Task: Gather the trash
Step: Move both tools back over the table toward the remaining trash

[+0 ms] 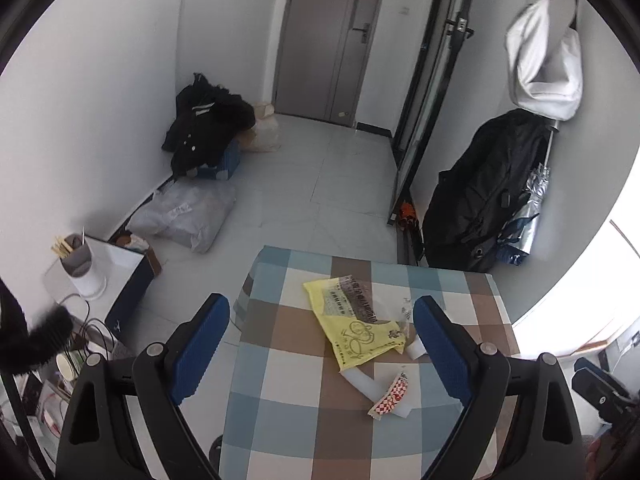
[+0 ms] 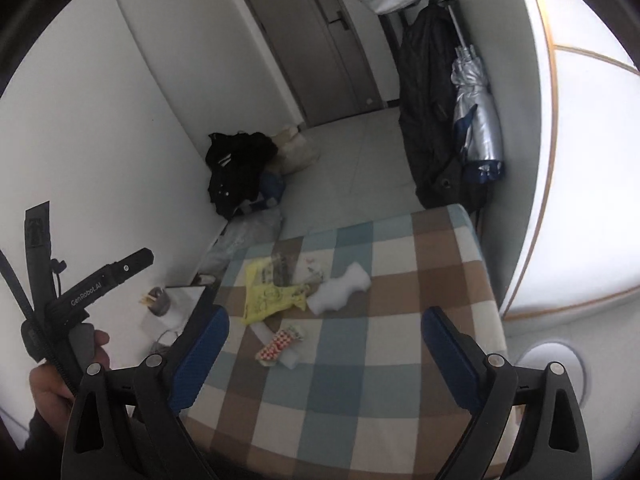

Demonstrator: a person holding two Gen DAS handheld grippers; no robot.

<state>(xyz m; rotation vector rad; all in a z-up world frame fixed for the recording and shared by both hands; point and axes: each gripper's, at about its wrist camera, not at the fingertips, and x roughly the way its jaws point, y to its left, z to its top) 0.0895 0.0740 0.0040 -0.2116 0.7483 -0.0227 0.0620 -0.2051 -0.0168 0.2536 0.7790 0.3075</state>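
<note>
A small table with a checked cloth holds the trash. A yellow plastic bag lies flat, with a clear printed wrapper on its far end. A white foam piece sits beside the bag; in the left wrist view only white bits show. A red-and-white checked wrapper lies nearer me. My left gripper hovers open above the bag, nothing between its blue pads. My right gripper is open over the cloth, empty.
A person's hand holds the left gripper's handle at the left of the right wrist view. On the floor: a black jacket, a clear plastic sack. A white side table carries a cup. A black bag and folded umbrella hang right.
</note>
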